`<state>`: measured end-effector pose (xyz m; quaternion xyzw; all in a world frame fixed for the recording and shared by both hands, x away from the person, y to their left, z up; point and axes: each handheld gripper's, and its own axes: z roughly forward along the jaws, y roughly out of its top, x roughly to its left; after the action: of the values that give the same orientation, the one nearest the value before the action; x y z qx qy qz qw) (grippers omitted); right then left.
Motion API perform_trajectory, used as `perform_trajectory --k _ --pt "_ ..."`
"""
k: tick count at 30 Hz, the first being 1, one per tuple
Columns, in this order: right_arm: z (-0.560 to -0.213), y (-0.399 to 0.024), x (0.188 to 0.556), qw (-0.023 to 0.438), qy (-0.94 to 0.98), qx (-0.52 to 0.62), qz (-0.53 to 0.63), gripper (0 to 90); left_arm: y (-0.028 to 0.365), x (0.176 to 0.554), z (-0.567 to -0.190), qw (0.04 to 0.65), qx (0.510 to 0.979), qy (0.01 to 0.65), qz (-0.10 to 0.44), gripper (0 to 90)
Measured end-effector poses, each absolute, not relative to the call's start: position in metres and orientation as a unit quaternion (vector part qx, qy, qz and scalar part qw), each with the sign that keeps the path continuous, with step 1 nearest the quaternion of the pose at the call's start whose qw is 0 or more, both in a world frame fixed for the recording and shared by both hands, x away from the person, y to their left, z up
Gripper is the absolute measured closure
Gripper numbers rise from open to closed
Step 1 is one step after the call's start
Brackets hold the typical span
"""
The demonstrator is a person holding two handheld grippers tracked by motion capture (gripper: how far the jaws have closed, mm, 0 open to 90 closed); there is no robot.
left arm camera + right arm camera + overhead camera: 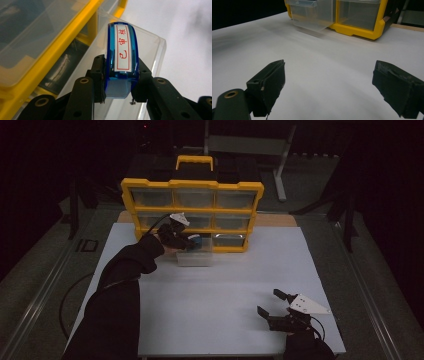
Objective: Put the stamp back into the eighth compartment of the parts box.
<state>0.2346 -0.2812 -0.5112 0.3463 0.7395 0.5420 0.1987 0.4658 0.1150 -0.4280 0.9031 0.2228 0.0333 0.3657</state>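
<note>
Left tongs: clamped on a blue stamp, one black pad on each side of its body; in the high view these tongs sit at the front of the organizer, over the pulled-out drawer.
Blue stamp: translucent blue case with a white label bearing red characters in a red frame; held above the open clear drawer, whether it touches the drawer's wall cannot be told.
Clear drawer: drawn out of the bottom row of the yellow organizer, resting on the white surface just in front of it.
Yellow organizer: stands upright at the far edge of the surface, three rows of clear drawers, black handle block on top.
Right tongs: jaws wide apart, nothing between them, low over the bare surface near its front right corner, well apart from the organizer.
Left sleeve: dark, reaching from the bottom left toward the organizer.
</note>
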Motion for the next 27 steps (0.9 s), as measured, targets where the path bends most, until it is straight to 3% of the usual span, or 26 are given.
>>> perform_trajectory --k 2,5,10,14,27 --pt "-0.511 -0.281 0.235 0.199 0.739 0.346 0.542 11.2 0.116 0.465 -0.425 0.378 0.899 0.219 0.027 63.3" --pt "-0.511 -0.281 0.234 0.201 0.740 0.344 0.542 11.2 0.116 0.462 -0.420 0.389 0.894 0.220 0.026 49.1" --pt "-0.510 -0.281 0.234 0.202 0.740 0.344 0.542 11.2 0.115 0.459 -0.416 0.392 0.895 0.215 0.000 14.7" --pt "-0.510 -0.281 0.234 0.203 0.739 0.345 0.541 11.2 0.114 0.454 -0.415 0.388 0.898 0.208 -0.012 3.2" --pt "-0.509 -0.281 0.234 0.204 0.739 0.345 0.541 11.2 0.120 0.440 -0.406 0.413 0.891 0.190 -0.021 0.0"
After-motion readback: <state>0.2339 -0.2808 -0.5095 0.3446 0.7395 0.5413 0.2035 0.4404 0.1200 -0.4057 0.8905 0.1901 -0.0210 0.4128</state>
